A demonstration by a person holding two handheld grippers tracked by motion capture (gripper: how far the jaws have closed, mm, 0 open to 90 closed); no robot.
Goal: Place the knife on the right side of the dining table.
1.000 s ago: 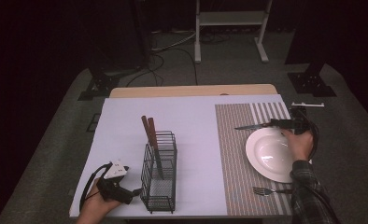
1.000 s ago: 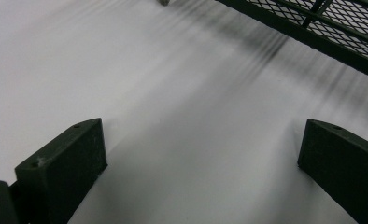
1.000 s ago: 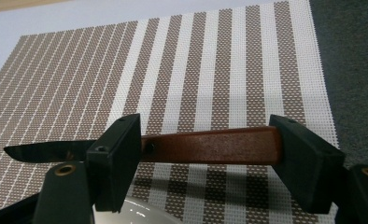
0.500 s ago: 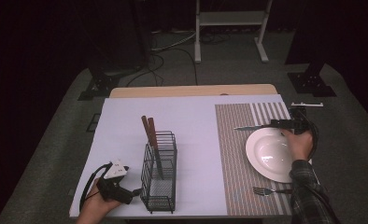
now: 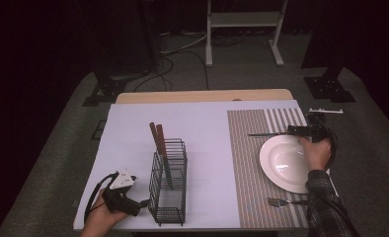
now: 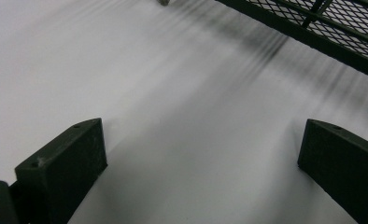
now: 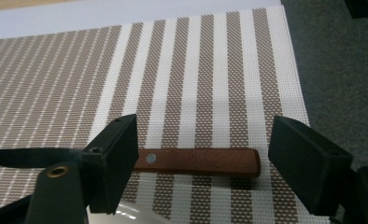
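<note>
A knife with a wooden handle [image 7: 201, 161] and dark blade [image 7: 23, 156] lies flat on the striped placemat [image 7: 196, 70], just beyond the white plate [image 5: 286, 160]. My right gripper [image 7: 205, 135] stands open with a jaw on either side of the handle, neither touching it. From the high view, that knife [image 5: 266, 134] points left from the right gripper [image 5: 303, 129]. My left gripper [image 5: 142, 202] rests near the table's front left, open, beside the wire basket [image 5: 169, 182]. In the left gripper view, the left gripper [image 6: 201, 140] has bare white table between its jaws.
Two wooden-handled utensils [image 5: 158, 138] stand in the basket, whose mesh [image 6: 322, 23] is at that view's top right. A fork [image 5: 281, 201] lies on the placemat [image 5: 247, 163] in front of the plate. The plate's rim [image 7: 121, 217] is just under my right jaws.
</note>
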